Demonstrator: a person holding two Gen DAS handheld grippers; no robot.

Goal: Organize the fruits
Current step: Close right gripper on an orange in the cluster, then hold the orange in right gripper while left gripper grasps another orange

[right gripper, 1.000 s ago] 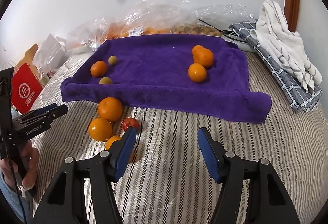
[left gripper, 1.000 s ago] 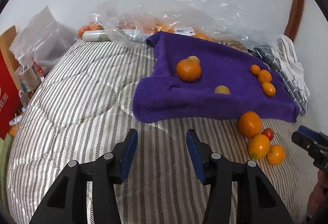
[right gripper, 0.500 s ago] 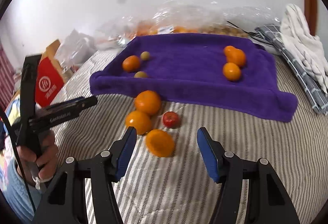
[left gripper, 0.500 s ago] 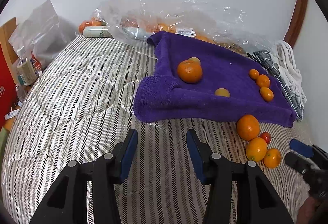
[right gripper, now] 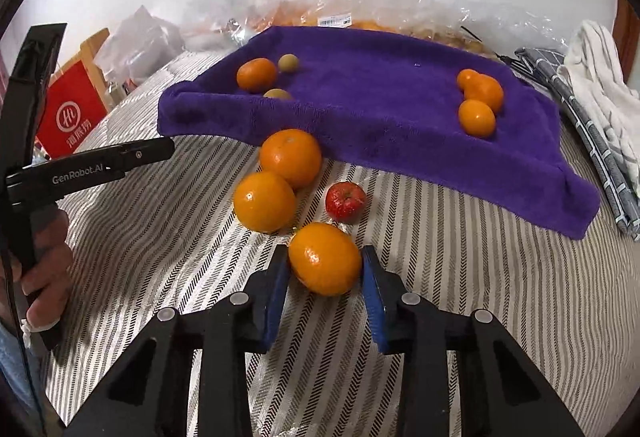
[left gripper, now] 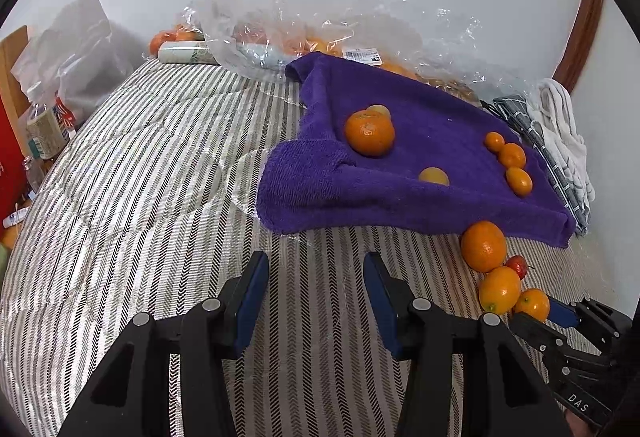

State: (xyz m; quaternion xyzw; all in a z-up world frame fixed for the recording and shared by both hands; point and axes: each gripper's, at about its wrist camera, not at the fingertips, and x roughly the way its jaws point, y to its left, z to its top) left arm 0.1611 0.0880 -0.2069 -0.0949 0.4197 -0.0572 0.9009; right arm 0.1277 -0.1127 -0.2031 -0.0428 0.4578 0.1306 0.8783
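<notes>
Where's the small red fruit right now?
In the right wrist view the small red fruit lies on the striped bedding, just ahead of the right gripper, right of two oranges and in front of the purple towel.

Six fruits lie on the purple towel [right gripper: 392,105]: at its upper left one mandarin [right gripper: 256,74] and two small yellow-green fruits [right gripper: 288,62] (one [right gripper: 277,93] half hidden behind the fold), at its right three small orange ones [right gripper: 477,117] in a cluster. In the middle of the frame, on the striped bed [right gripper: 460,277], are four more: three orange fruits [right gripper: 290,158] and one small red fruit [right gripper: 345,201]. Two grippers show. One towel.
</notes>
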